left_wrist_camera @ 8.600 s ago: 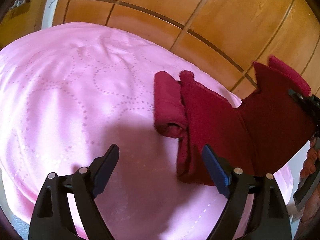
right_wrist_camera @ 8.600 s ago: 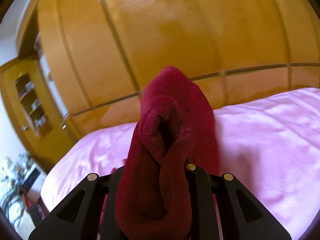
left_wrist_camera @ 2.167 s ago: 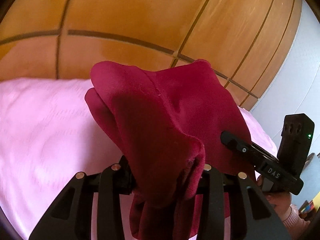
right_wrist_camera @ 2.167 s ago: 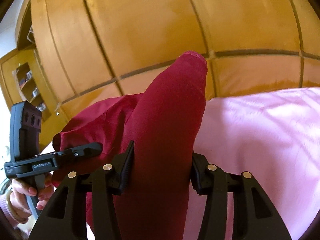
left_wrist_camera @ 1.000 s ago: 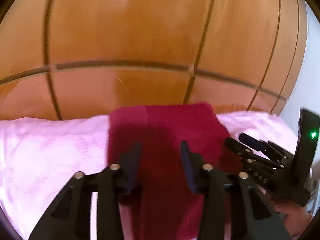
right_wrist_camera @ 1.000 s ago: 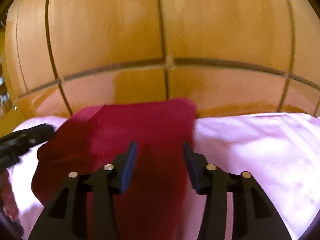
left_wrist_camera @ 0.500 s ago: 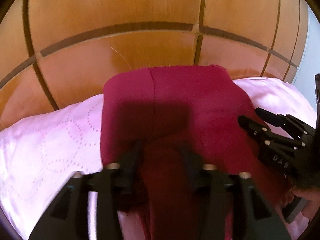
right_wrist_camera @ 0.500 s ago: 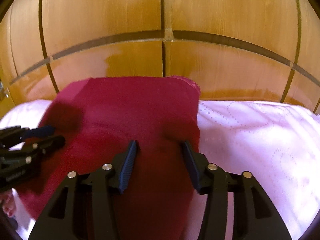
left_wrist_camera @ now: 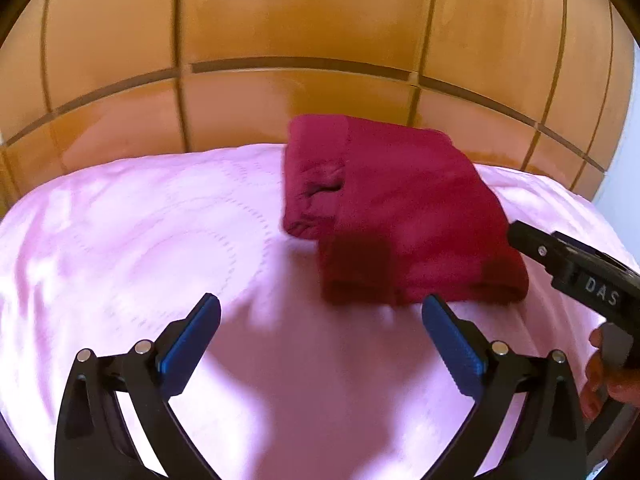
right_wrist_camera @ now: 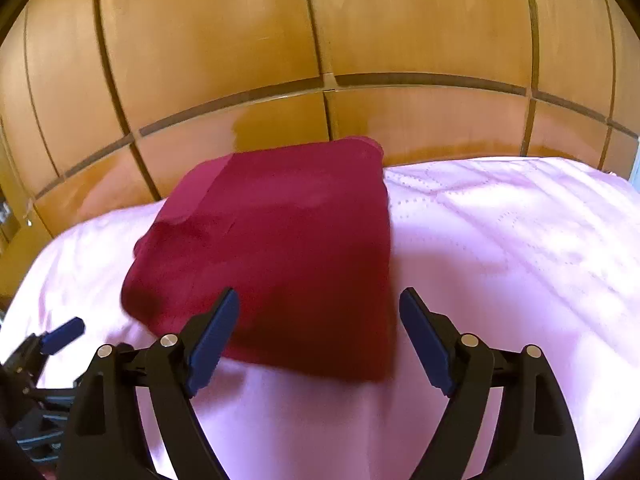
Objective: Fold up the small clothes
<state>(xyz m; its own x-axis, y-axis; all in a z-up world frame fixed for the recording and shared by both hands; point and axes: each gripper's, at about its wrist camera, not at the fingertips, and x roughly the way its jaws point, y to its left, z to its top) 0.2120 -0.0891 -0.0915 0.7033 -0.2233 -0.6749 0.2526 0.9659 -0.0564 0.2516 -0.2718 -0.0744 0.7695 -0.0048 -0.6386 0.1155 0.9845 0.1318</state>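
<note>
Honestly, both sets of jaws are spread wide with nothing between them. The left gripper (left_wrist_camera: pixel 320 322) and right gripper (right_wrist_camera: pixel 319 316) have both just been opening, and in each wrist view the blue pads hang over bare pink bedspread (left_wrist_camera: pixel 140 220), clear of the cloth.

Just beyond the fingertips sits the dark red garment (right_wrist_camera: pixel 280 248), folded into a squarish bundle. It lies toward the far edge of the bed, close to the wooden wardrobe panels (right_wrist_camera: pixel 320 32) behind it. In the left view a second, smaller fold or rolled bit (left_wrist_camera: pixel 314 184) pokes out from under its left side; can't tell if it's part of the same piece or a separate one.

How it'll handle, my guess: light, soft, floppy knit, no stiffness at all, so it sags wherever it isn't supported. Not fragile or slippery, and the pads should bite fine, but the layers can slide apart and undo the fold.

If it needs another fold, I'd pinch the two near corners through all the layers, one per gripper. The bedspread is soft too, so dig too deep and you'd probably grab that along with it.
</note>
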